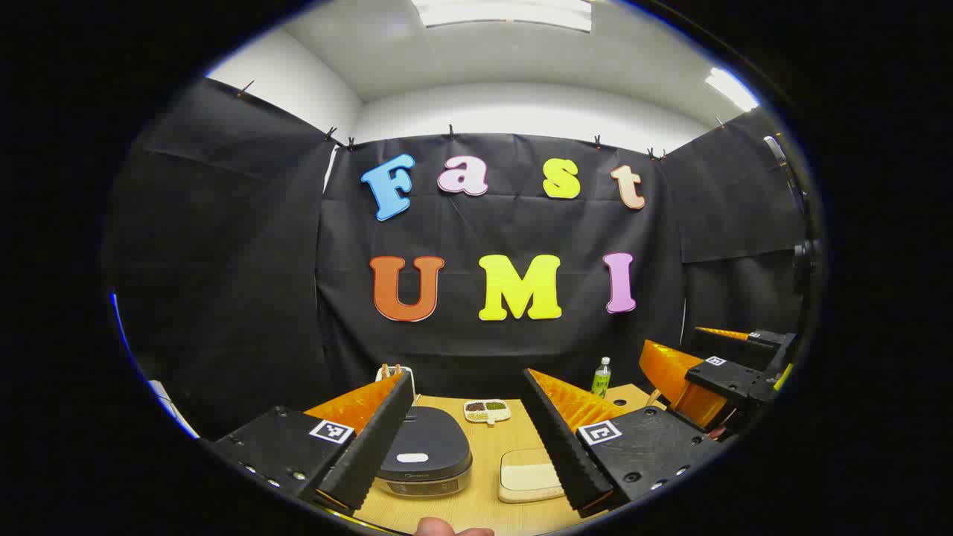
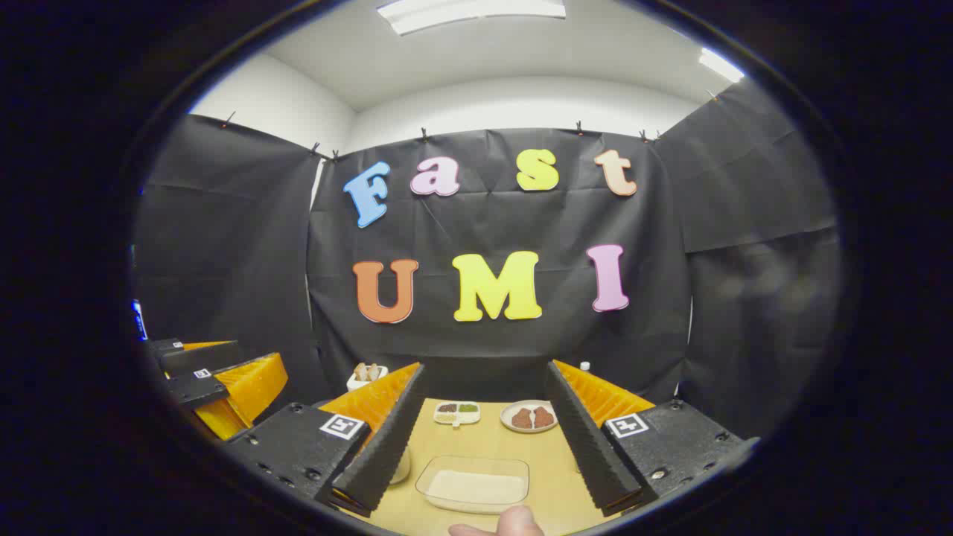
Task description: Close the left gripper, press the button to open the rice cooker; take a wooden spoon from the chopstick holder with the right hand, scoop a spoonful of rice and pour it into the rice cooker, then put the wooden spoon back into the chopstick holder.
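The rice cooker (image 1: 424,454) with its dark lid down sits on the wooden table (image 1: 488,439), low between the fingers of my open left gripper (image 1: 469,381) and well below them. A clear container of rice (image 1: 528,474) lies to its right; in the right gripper view the container of rice (image 2: 474,485) lies under my open right gripper (image 2: 485,368). The white chopstick holder (image 2: 366,374) with wooden spoon handles stands at the back left, and the chopstick holder (image 1: 392,370) peeks over my left finger. Both grippers hold nothing.
A small divided dish (image 1: 488,410) and a green bottle (image 1: 601,377) stand at the table's back. A plate (image 2: 529,417) with brown pieces sits beside the divided dish (image 2: 457,413). The other gripper (image 1: 715,380) hovers on the right; the left one (image 2: 216,383) shows at far left. A thumb (image 2: 514,521) shows at the bottom.
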`<action>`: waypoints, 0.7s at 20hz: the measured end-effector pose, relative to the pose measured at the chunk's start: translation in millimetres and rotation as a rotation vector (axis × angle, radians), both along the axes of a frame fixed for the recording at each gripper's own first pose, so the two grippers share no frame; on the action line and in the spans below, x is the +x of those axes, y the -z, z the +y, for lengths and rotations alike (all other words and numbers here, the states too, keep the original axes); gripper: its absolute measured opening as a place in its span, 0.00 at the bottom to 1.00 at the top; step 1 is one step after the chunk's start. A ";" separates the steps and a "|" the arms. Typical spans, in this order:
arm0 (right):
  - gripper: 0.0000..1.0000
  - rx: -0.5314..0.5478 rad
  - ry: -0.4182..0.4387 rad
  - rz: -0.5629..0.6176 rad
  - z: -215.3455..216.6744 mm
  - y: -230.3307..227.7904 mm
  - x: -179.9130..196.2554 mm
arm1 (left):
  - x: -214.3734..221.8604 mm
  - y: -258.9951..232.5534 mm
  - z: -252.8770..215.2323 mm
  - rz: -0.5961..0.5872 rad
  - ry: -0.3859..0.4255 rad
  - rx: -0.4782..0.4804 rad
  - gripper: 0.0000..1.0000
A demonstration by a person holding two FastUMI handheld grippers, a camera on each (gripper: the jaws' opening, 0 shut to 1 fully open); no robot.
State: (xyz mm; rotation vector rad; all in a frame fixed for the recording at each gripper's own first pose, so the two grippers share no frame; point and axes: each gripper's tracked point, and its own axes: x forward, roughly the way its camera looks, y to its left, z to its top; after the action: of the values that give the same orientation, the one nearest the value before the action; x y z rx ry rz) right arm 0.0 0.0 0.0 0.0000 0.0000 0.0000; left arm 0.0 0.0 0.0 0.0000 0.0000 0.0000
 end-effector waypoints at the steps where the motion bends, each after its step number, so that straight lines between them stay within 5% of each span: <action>1: 0.95 0.000 -0.002 0.002 1.6 1.2 1.3 | 1.2 0.9 3.1 0.004 -0.002 -0.009 0.94; 14: 1.00 0.029 -0.122 0.017 57.2 8.7 12.3 | -10.6 6.6 45.0 0.024 -0.098 -0.008 0.94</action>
State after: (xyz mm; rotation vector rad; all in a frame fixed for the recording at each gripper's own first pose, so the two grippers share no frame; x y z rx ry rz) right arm 12.3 57.2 -8.7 0.0287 0.0172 0.1220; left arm -10.6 45.0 -6.6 -0.0084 0.0245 0.0979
